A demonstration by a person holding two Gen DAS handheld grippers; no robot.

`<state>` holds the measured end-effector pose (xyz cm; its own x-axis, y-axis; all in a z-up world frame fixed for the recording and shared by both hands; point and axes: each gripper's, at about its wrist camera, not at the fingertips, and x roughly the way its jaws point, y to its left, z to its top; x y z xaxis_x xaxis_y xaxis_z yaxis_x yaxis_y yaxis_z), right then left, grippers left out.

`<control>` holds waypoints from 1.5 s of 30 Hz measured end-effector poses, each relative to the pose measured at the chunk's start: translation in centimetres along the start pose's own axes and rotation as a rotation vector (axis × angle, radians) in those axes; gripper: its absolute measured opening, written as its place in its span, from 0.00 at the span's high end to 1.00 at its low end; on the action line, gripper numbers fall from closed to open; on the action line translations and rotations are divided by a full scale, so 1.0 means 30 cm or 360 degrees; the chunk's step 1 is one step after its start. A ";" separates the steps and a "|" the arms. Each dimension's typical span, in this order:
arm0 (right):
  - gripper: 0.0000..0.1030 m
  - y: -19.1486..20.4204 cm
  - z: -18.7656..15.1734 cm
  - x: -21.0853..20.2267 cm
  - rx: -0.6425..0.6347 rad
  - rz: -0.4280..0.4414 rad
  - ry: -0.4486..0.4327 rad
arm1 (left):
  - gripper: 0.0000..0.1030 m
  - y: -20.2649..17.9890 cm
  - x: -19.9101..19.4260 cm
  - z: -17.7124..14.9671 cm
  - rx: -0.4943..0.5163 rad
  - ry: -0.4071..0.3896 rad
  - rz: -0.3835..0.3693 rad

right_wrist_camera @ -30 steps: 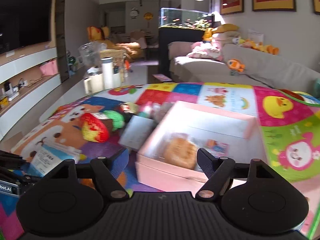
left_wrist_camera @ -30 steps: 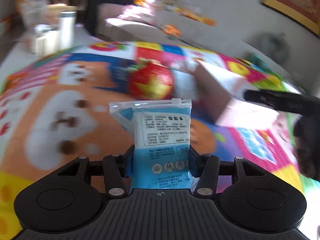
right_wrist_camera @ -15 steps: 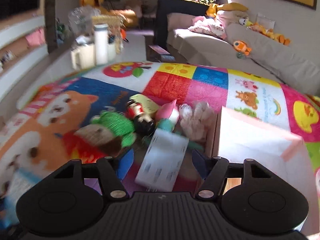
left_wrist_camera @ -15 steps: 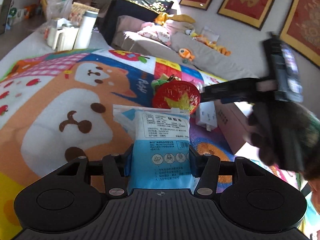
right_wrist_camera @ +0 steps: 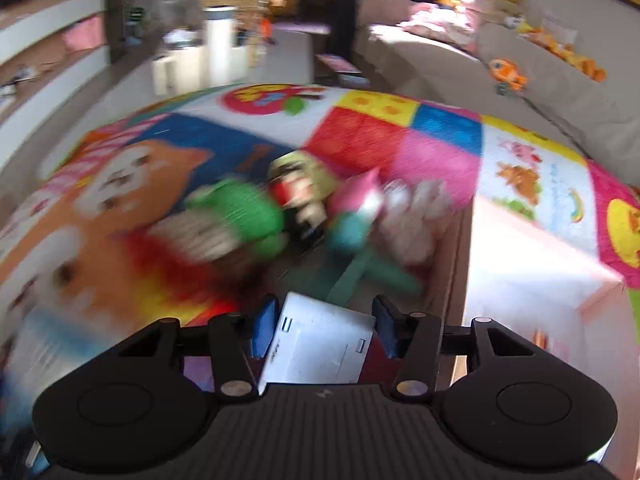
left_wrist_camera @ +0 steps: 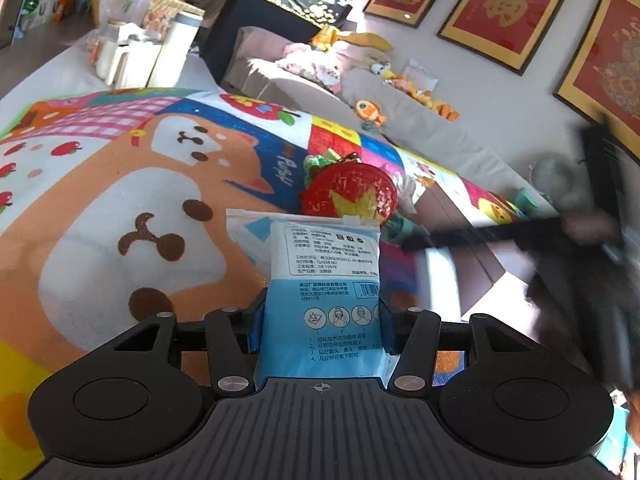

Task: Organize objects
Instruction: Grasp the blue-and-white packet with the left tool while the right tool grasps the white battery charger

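My left gripper [left_wrist_camera: 320,320] is shut on a blue and white packet [left_wrist_camera: 320,276], held upright above the colourful play mat [left_wrist_camera: 120,200]. A red strawberry toy [left_wrist_camera: 350,194] lies just beyond it. My right gripper [right_wrist_camera: 322,330] is open, its blue pads on either side of a small white box [right_wrist_camera: 320,346] that lies on the mat; the view is blurred. Beyond the box lie a green knitted toy [right_wrist_camera: 244,214], a small figure [right_wrist_camera: 300,196] and a pink and teal toy [right_wrist_camera: 354,216]. The right gripper shows blurred at the right of the left wrist view [left_wrist_camera: 520,232].
A pink open box [right_wrist_camera: 528,264] stands on the mat to the right of the toys, also seen in the left wrist view [left_wrist_camera: 460,240]. A sofa [left_wrist_camera: 320,76] with soft toys is behind. White containers [right_wrist_camera: 208,56] stand beyond the mat's far left edge.
The right gripper has moved down and forward, so the white box now sits between its pads. The left gripper still holds the packet, barely shifted.
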<state>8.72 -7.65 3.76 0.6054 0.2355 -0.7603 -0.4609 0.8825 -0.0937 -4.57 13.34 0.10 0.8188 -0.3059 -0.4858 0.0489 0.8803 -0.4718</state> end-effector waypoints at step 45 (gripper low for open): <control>0.09 -0.032 -0.574 -0.432 -0.0047 0.0289 -0.0285 | 0.43 -0.215 0.055 -0.093 0.0299 0.0141 -0.0063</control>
<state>-9.87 -18.55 2.63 0.6150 0.4598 -0.6406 -0.5899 0.8073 0.0131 -5.13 6.15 0.29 0.7609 -0.3647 -0.5367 0.1926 0.9167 -0.3500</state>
